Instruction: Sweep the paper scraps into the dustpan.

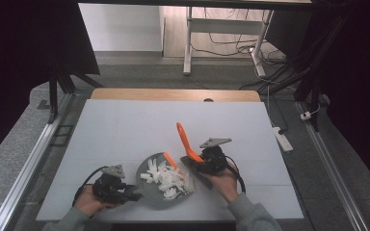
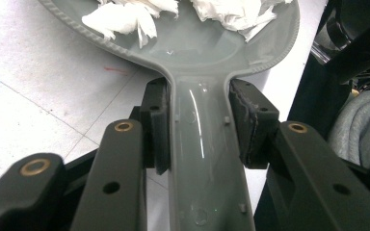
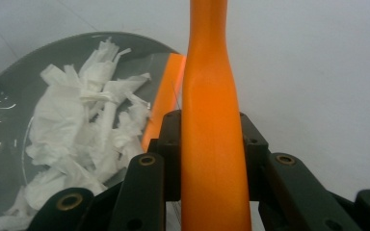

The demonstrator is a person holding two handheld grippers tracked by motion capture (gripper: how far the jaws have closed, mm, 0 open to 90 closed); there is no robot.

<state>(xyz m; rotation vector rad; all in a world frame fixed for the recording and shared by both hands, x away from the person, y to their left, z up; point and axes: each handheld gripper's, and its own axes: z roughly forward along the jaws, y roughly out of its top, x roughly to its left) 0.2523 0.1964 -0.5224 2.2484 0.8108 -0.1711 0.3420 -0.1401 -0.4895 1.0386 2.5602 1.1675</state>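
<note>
Grey dustpan and orange brush held at the table's near edge

The glossy grey dustpan [image 1: 154, 190], heaped with white paper scraps [image 1: 166, 177], is clamped by its handle in the left gripper [image 1: 134, 196]; the smooth orange brush handle [image 1: 185, 142] is gripped between the right gripper's [image 1: 196, 161] jaws, beside the pan.

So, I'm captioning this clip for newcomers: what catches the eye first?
The bright orange handle, clamped in the right gripper and rising near the table's middle. Next, the heap of white shredded paper in the grey dustpan at the near edge; the left gripper clamps the pan's handle.
</note>
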